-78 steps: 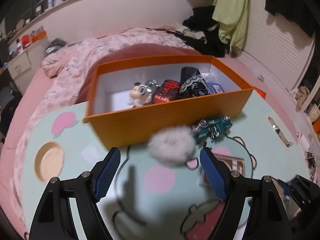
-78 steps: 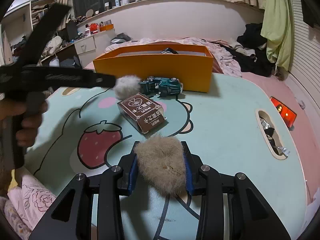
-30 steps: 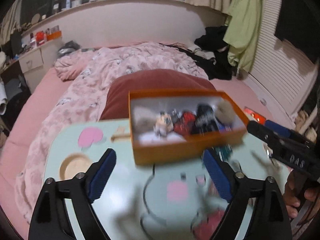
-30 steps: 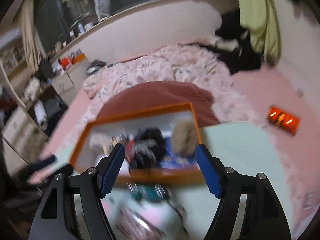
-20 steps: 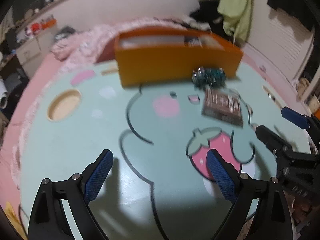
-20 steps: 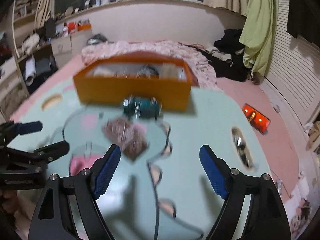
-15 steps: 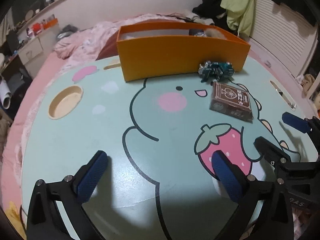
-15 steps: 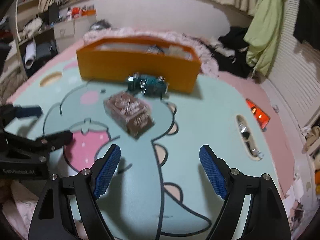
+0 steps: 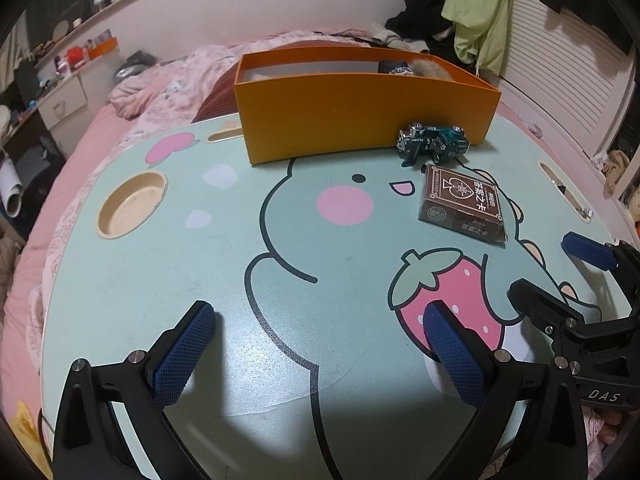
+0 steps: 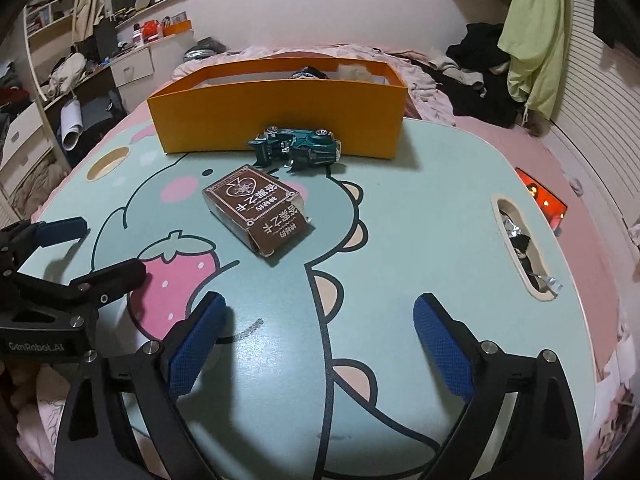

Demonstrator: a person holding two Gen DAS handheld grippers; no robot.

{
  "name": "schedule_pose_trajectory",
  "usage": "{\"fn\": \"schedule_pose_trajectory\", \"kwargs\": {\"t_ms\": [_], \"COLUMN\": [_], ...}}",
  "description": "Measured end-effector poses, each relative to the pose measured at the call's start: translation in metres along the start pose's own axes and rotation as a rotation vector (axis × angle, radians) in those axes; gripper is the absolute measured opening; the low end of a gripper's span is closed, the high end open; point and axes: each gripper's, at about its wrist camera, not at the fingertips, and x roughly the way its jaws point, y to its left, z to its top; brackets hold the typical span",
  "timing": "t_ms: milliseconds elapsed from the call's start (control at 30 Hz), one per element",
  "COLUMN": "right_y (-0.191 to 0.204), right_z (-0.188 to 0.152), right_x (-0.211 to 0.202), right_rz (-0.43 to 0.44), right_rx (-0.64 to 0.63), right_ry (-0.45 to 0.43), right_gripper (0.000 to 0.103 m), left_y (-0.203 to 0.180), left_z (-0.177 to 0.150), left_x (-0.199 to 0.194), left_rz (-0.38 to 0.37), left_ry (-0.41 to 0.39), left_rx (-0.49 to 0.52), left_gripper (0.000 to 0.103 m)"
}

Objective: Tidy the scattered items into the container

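Observation:
The orange box [image 9: 360, 108] [image 10: 276, 116] stands at the table's far side, with a beige fur ball [image 9: 430, 68] [image 10: 354, 72] and a dark item showing over its rim. A green toy car [image 9: 434, 144] [image 10: 298, 146] lies against its front wall. A brown card box [image 9: 462, 208] [image 10: 258, 208] lies just nearer. My left gripper [image 9: 316, 316] [image 10: 94, 250] hangs open and empty over the near table. My right gripper [image 10: 320, 308] [image 9: 556, 272] sits beside it; its jaws are opening with nothing between them.
The mint cartoon table has a round cup recess [image 9: 132, 204] at the left and a slot [image 10: 520, 248] with foil scraps at the right. A bed with a pink blanket [image 9: 168, 84] lies behind, and a red lit device [image 10: 542, 200] sits off the right edge.
Both grippers pulled back from above the orange box and sank low over the near table. The fur balls are now in the box. The right jaws stand wider.

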Motion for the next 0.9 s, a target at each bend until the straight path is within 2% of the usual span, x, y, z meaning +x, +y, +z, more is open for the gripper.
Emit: {"fn": "schedule_pose_trajectory", "kwargs": {"t_ms": [900], "right_y": [0.0023], "right_z": [-0.0004], "right_x": [0.0004], "right_rz": [-0.002], "right_rx": [0.001], "right_ry": [0.000], "right_gripper": [0.095], "left_y": [0.0009], "left_z": [0.0006], "left_x": [0.0003], "left_rz": [0.004], "left_ry": [-0.001], "left_rx": [-0.005], "left_gripper": [0.103]}}
